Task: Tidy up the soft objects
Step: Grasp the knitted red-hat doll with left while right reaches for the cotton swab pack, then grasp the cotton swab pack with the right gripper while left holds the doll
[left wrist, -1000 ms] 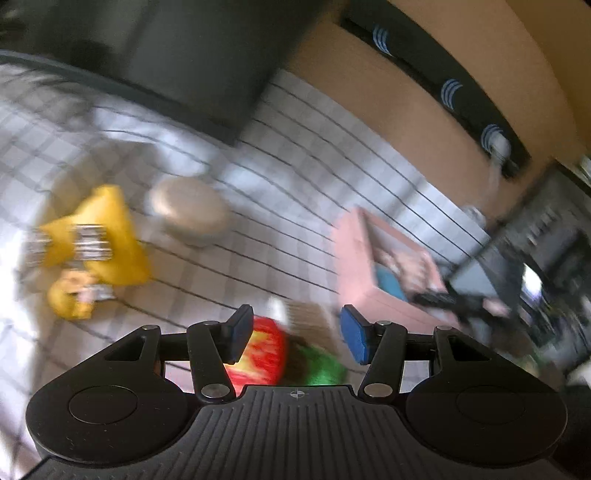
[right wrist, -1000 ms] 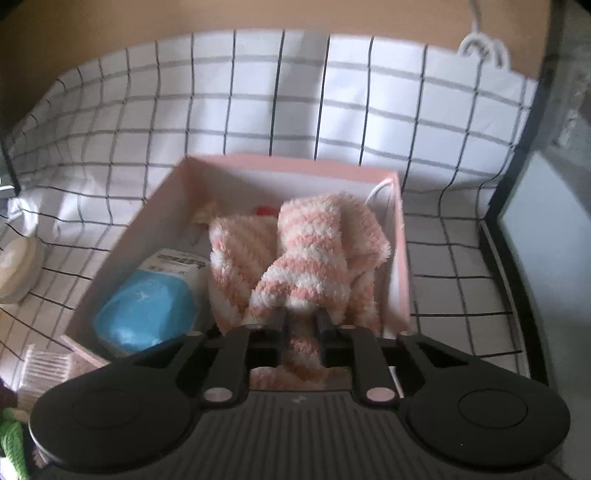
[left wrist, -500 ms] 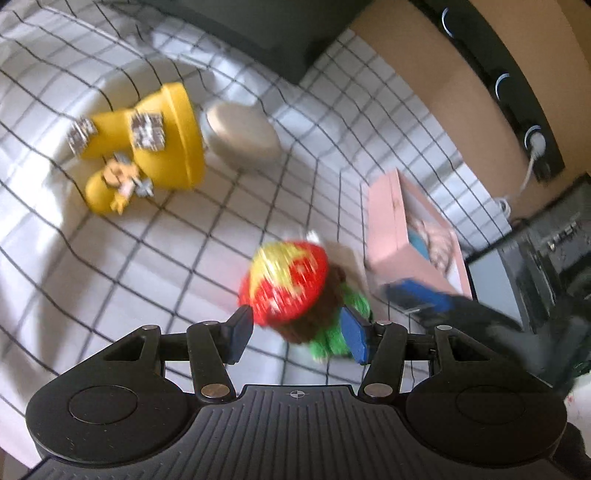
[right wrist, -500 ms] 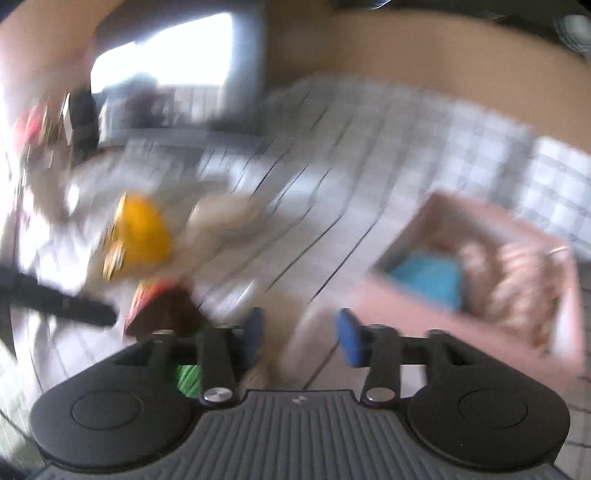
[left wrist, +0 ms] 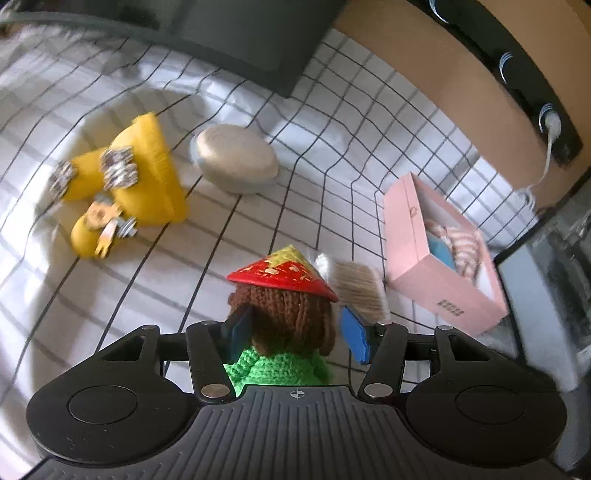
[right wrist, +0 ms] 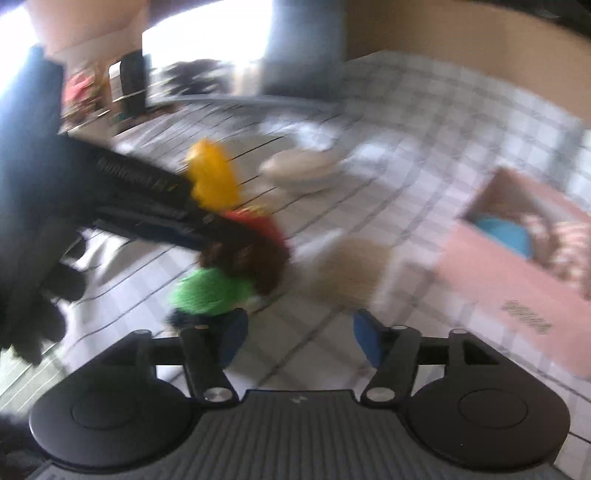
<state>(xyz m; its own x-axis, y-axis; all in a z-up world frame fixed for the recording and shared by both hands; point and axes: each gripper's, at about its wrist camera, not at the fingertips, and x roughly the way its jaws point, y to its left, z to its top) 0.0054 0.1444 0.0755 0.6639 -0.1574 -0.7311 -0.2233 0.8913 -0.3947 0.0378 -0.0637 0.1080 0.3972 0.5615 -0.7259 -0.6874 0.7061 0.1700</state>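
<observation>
Left tongs (left wrist: 293,326) sit half open astride the doll (left wrist: 284,295), the pads not clearly pressing its hair; a second ago they hung higher and the doll lay off to one side. Right tongs (right wrist: 299,332) are opening with nothing between them, having left the striped cloth (left wrist: 454,240) in the box (left wrist: 410,236) and swung over to the doll. You therefore have one soft item stowed and the doll likely next. A beige bundle (left wrist: 360,288) lies between doll and box and crowds that path. Beyond, the counter (left wrist: 258,229) is open up to the yellow toy (left wrist: 144,177) and oval case (left wrist: 236,158); a dark panel (left wrist: 240,33) bounds the far edge.
</observation>
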